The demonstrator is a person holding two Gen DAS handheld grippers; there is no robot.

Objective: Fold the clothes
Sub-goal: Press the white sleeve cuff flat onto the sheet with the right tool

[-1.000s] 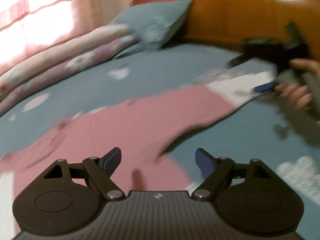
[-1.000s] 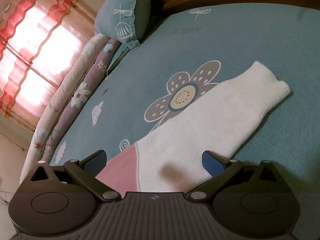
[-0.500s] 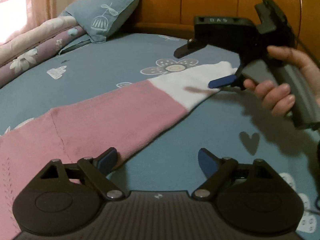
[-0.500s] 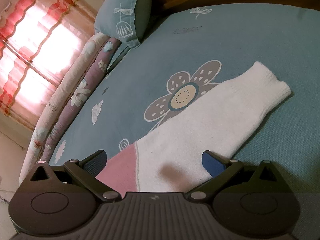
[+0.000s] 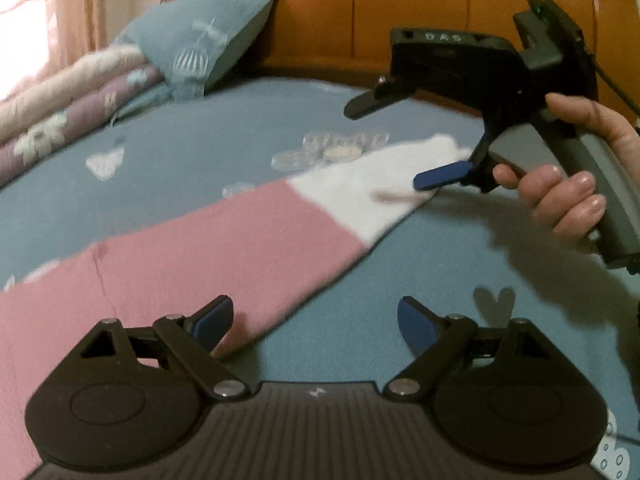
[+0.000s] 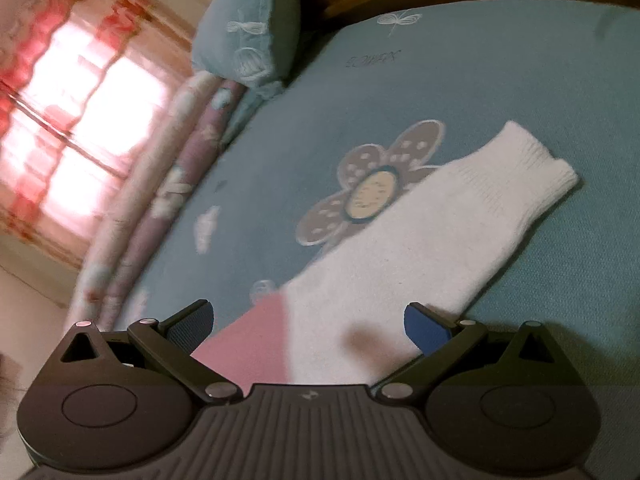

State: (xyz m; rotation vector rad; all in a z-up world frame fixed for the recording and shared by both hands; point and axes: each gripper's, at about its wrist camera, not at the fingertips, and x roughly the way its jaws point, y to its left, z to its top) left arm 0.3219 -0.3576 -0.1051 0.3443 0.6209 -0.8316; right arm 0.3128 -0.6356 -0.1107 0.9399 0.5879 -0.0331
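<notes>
Left wrist view: left claw (image 5: 314, 322) is opening, empty, over the sleeve's (image 5: 248, 240) edge; right claw (image 6: 308, 322) gapes over its white end, mid-bed. Either could pinch the bedsheet (image 5: 400, 280) too.

Bare bedspread (image 5: 400, 280) lies open; pillow (image 5: 208, 44) and headboard (image 5: 380, 8) block beyond.

A glossy wooden headboard (image 5: 420, 12) backs the bed's blue flower-printed sheet (image 6: 460, 60); sunlight glows through red-striped curtains (image 6: 76, 92).
</notes>
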